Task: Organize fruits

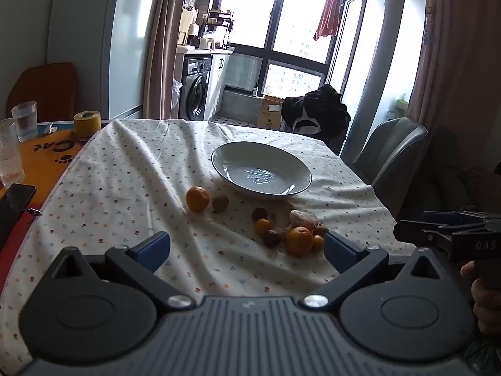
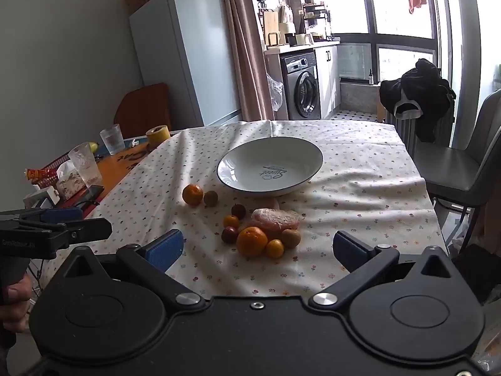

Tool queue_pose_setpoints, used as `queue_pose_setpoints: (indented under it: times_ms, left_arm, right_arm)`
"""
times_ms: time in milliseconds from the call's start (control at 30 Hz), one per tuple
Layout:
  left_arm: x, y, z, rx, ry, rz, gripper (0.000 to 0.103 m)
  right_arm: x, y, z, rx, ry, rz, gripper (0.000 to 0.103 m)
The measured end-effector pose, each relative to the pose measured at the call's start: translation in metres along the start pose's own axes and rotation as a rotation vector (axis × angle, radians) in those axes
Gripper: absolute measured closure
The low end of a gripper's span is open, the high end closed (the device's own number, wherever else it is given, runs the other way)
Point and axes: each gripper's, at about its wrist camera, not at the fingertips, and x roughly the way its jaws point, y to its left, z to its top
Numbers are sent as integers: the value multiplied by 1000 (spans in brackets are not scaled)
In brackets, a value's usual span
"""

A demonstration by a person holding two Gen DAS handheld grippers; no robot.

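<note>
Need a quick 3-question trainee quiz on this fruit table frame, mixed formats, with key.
1. True or false: the white bowl already holds fruit.
2. Multiple choice: the lone orange left of the main pile sits beside a) a glass b) a small brownish-green fruit c) a phone.
3. Fill in: both the left gripper and right gripper have their jaws ____ and hold nothing.

Key: 1 false, the bowl is empty; all fruit lies on the floral tablecloth. 2 b. 3 open.
</note>
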Motion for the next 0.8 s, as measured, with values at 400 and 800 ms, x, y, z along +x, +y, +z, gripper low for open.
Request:
queue_pose_setpoints:
  times_ms: [400,800]
  left_arm:
    - [-3,-1,0,13,-5,3,0]
    - [-2,1,1,11,-1,2,0]
  right_arm:
    - [-2,1,1,-9,-3,1,0]
    - [-1,0,0,-24,-4,-9,0]
